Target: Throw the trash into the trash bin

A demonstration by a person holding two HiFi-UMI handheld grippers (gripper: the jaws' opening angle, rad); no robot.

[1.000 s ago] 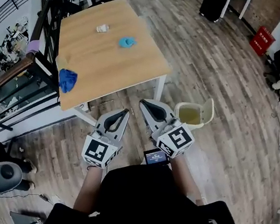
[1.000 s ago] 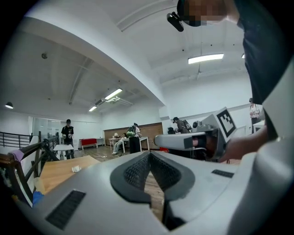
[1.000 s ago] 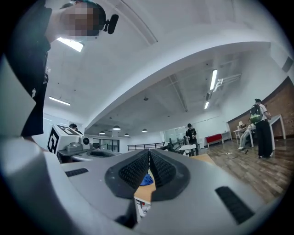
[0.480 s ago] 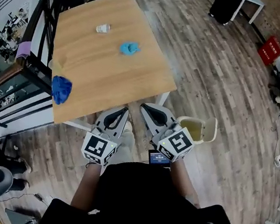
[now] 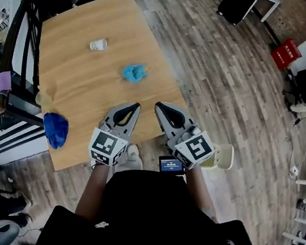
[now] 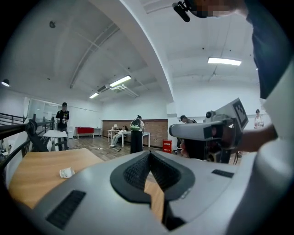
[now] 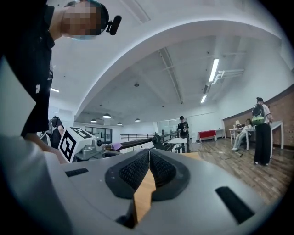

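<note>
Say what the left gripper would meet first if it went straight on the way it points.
Probably the crumpled light-blue trash on the wooden table: the shut left gripper aims at it in the head view. Its height above the table is unclear, so it might pass over.

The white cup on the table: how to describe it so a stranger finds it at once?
Find the wooden table before the person. On its far part lies the white cup, beyond the light blue wad. Unlike its blue neighbours, it is white.
</note>
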